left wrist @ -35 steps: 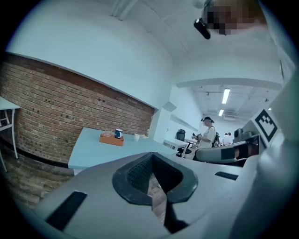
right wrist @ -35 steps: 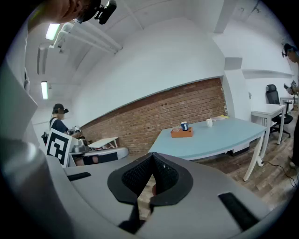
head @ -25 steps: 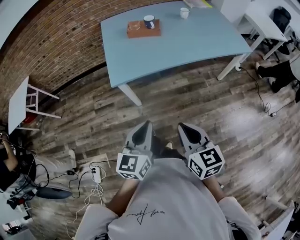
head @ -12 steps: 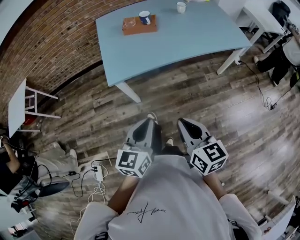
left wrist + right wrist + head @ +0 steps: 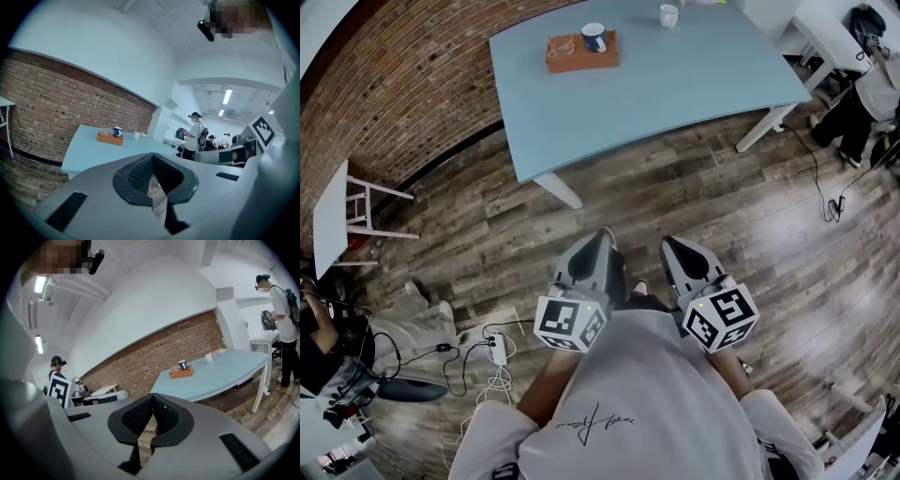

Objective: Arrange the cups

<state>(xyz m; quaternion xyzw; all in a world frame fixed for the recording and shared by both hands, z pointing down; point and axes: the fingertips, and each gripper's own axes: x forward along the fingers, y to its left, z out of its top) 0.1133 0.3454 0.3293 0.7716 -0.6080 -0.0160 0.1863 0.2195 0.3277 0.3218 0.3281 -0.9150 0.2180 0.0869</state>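
In the head view, we stand on the wooden floor (image 5: 694, 216), well apart from the pale blue table (image 5: 675, 94). We hold the left gripper (image 5: 601, 234) and the right gripper (image 5: 667, 242) side by side in front of us, both pointing towards the table. Neither has anything to reach yet, so they are simply carried at rest. A blue cup (image 5: 595, 37) sits on a brown tray (image 5: 577, 54) near the table's far edge. A white cup (image 5: 669, 15) stands alone on the tabletop, well apart from the tray. We take that gap to be the reason for the job: the cups want bringing together. A power strip (image 5: 497, 349) with its cables lies on the floor to our left.

In the left gripper view, the jaws are pressed together with nothing between them; only floor shows past the tips. The tray and both cups appear small and distant above them, with a brick wall (image 5: 56, 98) beside the table.

In the right gripper view, the pads likewise meet along their length and pinch nothing. The table lies ahead, with the blue cup on its tray and the white cup off to the right. A person (image 5: 283, 310) stands beyond the table's end. We judge that arranging has not begun and the approach comes first.
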